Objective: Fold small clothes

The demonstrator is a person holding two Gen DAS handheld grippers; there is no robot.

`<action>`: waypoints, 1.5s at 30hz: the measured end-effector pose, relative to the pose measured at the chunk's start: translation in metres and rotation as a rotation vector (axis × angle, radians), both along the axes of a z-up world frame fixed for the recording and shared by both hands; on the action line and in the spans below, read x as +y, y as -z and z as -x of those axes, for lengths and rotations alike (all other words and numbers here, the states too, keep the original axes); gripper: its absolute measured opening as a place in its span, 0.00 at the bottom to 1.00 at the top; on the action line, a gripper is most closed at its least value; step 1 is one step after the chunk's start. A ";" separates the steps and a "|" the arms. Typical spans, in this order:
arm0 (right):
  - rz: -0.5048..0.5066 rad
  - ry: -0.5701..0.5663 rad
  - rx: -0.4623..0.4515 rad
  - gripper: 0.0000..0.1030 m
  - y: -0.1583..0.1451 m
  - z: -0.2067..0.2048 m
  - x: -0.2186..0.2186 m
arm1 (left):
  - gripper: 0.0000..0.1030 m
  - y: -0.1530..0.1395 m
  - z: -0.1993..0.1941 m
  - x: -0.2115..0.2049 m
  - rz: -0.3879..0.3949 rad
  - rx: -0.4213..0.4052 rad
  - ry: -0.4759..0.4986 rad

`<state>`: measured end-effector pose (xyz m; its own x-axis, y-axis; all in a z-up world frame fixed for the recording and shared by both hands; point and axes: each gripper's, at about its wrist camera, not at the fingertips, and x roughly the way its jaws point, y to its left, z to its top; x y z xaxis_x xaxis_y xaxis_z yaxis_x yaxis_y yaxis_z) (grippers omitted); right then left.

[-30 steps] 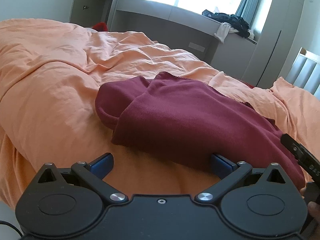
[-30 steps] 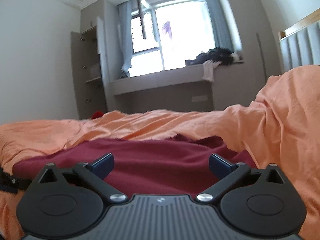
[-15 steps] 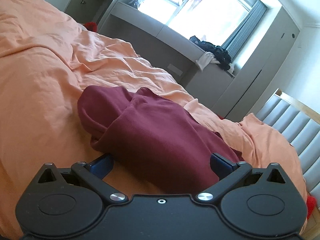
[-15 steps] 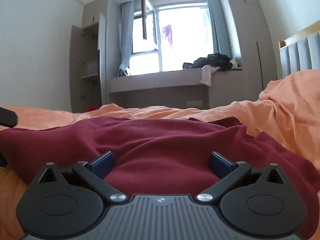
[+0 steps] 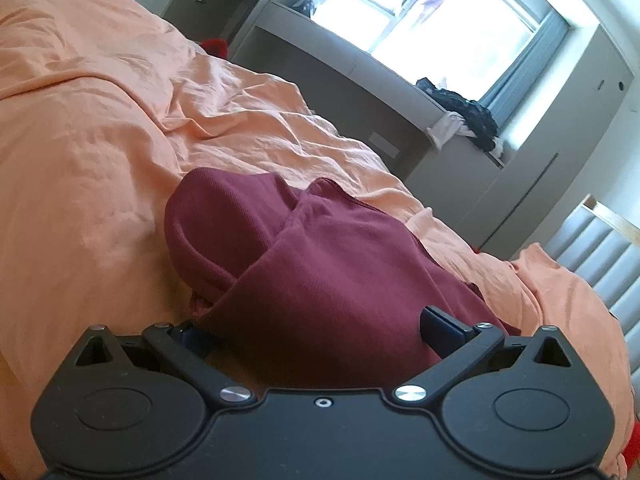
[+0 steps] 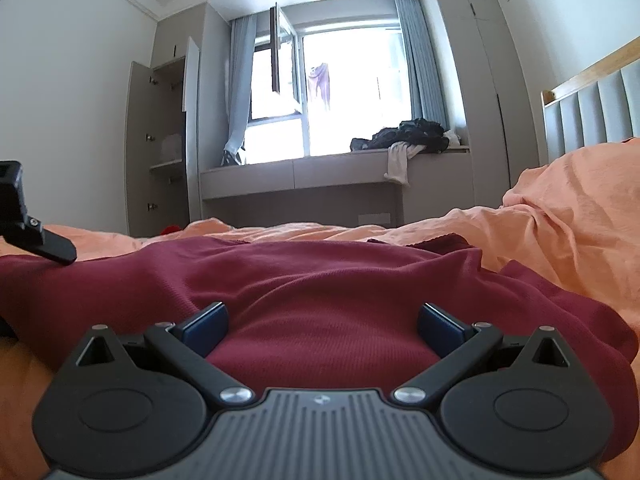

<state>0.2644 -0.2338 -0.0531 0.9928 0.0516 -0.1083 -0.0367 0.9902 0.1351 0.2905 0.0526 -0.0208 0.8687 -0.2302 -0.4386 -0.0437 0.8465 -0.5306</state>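
A dark red knit garment (image 5: 320, 280) lies partly folded on the orange bed cover (image 5: 80, 160), one layer lapped over another. My left gripper (image 5: 316, 330) is open at the garment's near edge, with cloth bulging between the wide-apart blue fingers; the left finger is half hidden under the fold. In the right wrist view the same garment (image 6: 320, 280) spreads wide in front of me, and my right gripper (image 6: 320, 322) is open and low over it, the fabric rising between its fingers. Part of the left gripper's body (image 6: 24, 216) shows at the left edge.
The rumpled orange cover (image 6: 560, 220) rises in a mound at the right. Behind the bed stand a grey window bench (image 6: 300, 176) with a pile of dark clothes (image 6: 408, 136), an open cupboard (image 6: 160, 152) and a padded headboard (image 6: 592, 112).
Both grippers have moved in closer and lower onto the red garment, the left one tilting. The jaws of both stay wide apart.
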 end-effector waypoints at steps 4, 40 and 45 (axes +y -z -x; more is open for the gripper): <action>0.003 -0.008 0.033 1.00 -0.014 -0.002 -0.001 | 0.90 -0.005 -0.004 -0.005 -0.040 0.012 -0.029; -0.047 0.169 0.139 1.00 0.007 0.100 -0.132 | 0.21 -0.055 0.043 -0.211 -0.736 -0.355 0.535; -0.107 0.183 0.160 1.00 0.017 0.109 -0.154 | 0.43 -0.046 0.053 -0.220 -0.758 -0.346 0.579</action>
